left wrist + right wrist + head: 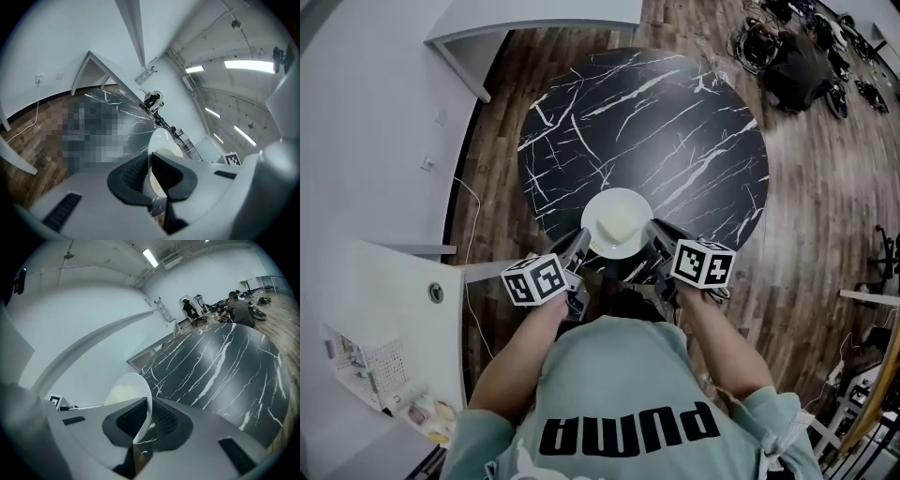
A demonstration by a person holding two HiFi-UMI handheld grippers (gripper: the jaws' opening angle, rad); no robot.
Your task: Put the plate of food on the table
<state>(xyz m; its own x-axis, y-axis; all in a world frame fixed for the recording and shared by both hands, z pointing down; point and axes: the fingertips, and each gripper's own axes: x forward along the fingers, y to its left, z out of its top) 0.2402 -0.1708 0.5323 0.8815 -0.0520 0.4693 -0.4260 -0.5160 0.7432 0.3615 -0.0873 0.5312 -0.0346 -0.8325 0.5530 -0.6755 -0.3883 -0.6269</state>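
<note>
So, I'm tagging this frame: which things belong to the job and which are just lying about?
Job: plate of pale food, black marble table, left gripper and right gripper, both shut on the plate's rim.
Lying about: heap of cables and gear on the floor, white cord, white desk.

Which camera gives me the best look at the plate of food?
Head view: looks down on the whole plate, pale food centred. Gripper views show it nearly edge-on, rim clamped in left tool and right tool.
</note>
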